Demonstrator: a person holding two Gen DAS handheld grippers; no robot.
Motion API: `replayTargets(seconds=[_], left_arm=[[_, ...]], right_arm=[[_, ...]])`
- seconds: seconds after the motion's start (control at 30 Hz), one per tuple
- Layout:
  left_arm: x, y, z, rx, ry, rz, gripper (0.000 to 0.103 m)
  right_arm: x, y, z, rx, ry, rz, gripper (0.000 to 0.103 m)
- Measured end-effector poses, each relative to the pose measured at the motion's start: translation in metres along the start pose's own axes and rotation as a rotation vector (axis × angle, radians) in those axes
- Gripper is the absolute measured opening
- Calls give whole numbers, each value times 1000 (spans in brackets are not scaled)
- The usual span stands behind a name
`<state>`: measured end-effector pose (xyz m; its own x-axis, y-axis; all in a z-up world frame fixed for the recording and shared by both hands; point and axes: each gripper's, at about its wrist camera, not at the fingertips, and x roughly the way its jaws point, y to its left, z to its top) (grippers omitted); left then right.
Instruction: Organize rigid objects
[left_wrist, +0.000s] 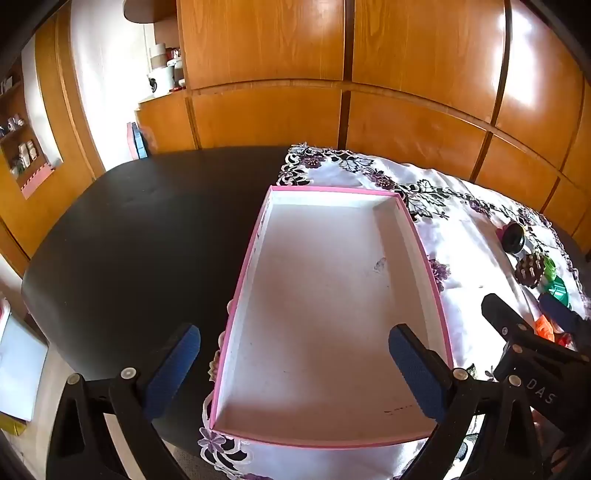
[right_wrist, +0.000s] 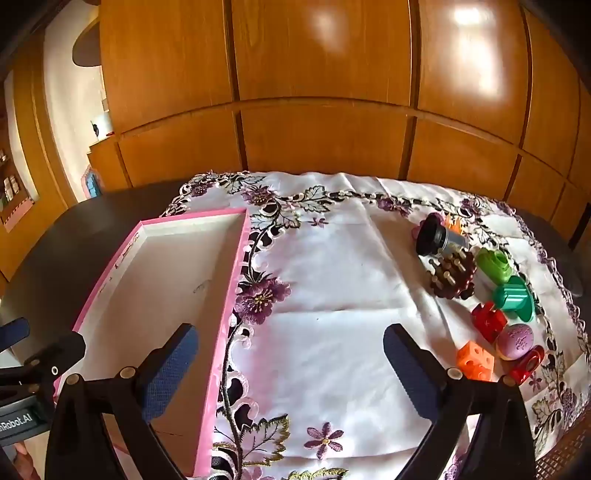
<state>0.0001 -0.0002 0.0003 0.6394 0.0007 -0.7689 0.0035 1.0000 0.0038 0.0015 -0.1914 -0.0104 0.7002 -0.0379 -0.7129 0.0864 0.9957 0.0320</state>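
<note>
Both claws are hanging wide open and empty, tilting down toward the counter (left_wrist: 129, 236). The left claw (left_wrist: 295, 369) is hovering over an empty pink box (left_wrist: 439, 306), while the right claw (right_wrist: 291, 369) is hovering over bare white flowered cloth (right_wrist: 332, 258) just beside that box (right_wrist: 225, 295). Small toys are lying clustered at the cloth's far right edge, well apart from the box: a black cylinder (right_wrist: 430, 236), a brown pegged disc (right_wrist: 452, 275), two green pieces (right_wrist: 495, 264), a red block (right_wrist: 487, 320), an orange cube (right_wrist: 474, 360) and a purple ball (right_wrist: 515, 341). Judging by the layout, the box is waiting as the collecting place, and nothing is being gathered yet.
</note>
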Motion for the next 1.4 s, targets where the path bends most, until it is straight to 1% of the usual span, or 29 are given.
replayTargets(seconds=[0.13, 0.17, 0.2, 0.3, 0.33, 0.43, 0.97, 1.4], left_arm=[[-2, -2, 1, 17, -13, 8, 103], [-3, -3, 1, 22, -16, 12, 103], [-4, -3, 2, 26, -21, 17, 103], [-5, -4, 3, 33, -30, 29, 103], [-7, -2, -2, 4, -26, 23, 103], [-7, -1, 0, 0, -14, 31, 103], [-1, -4, -3, 15, 0, 38, 103], [-2, -3, -4, 7, -1, 32, 103]], right_arm=[[7, -3, -3, 16, 16, 12, 102], [3, -3, 2, 11, 11, 19, 102], [-3, 2, -1, -16, -8, 4, 102], [-7, 3, -1, -12, -20, 8, 102], [-7, 5, -2, -16, -26, 5, 102], [-10, 5, -1, -21, -29, 5, 102], [-8, -3, -2, 7, -11, 12, 102], [-12, -4, 0, 11, -24, 40, 102]])
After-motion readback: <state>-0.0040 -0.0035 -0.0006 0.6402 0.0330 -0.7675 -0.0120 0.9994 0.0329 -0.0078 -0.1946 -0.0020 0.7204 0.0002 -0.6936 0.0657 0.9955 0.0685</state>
